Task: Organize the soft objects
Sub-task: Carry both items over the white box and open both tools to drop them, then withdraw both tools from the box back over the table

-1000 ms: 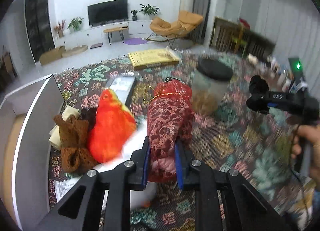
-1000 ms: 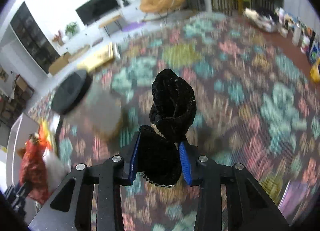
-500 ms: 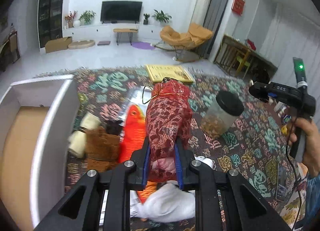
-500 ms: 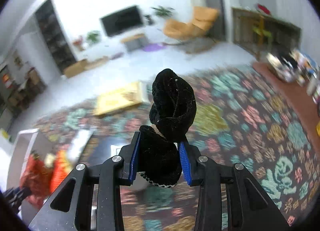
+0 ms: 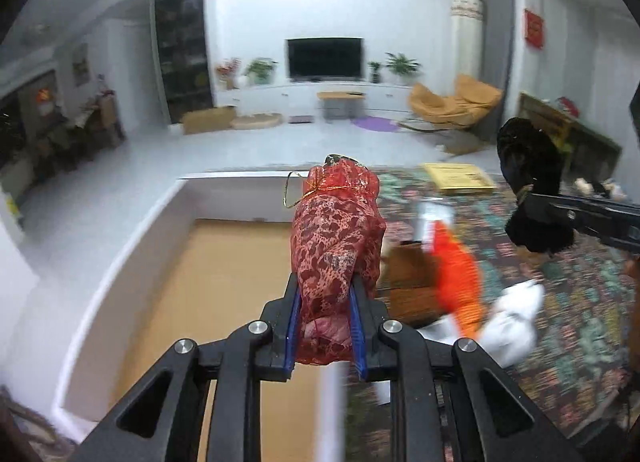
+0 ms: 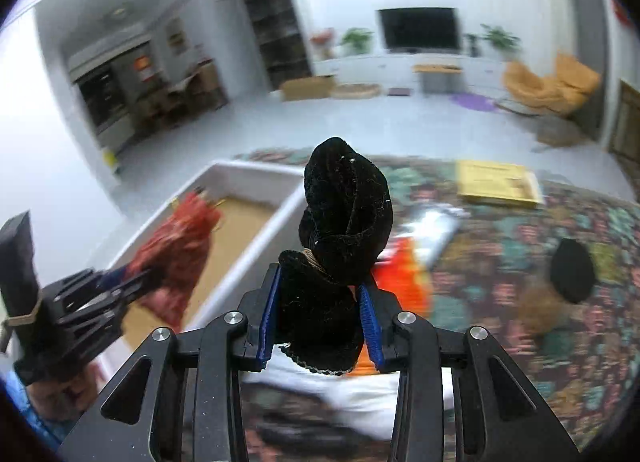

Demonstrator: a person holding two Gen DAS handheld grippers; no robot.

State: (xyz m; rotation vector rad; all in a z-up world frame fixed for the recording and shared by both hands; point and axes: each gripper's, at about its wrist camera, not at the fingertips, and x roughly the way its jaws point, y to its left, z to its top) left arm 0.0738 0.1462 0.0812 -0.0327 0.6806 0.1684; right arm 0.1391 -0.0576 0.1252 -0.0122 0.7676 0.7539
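Red lace pouch (image 5: 336,246) clamped in left hand-held gripper (image 5: 325,336), over white box (image 5: 132,230); black velvet pouch (image 6: 340,230) clamped in right hand-held gripper (image 6: 320,326), above patterned tabletop (image 6: 540,342). Lower into the box before opening the jaws.

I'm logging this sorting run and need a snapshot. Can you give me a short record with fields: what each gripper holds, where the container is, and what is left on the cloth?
left gripper: jaws shut on the red pouch, held above the box
right gripper: jaws shut on the black pouch, over the patterned cloth
box: white walls, tan floor, open top, nothing visible inside
left on cloth: orange toy, white bundle, yellow book, black-lidded jar
image quality: blurred
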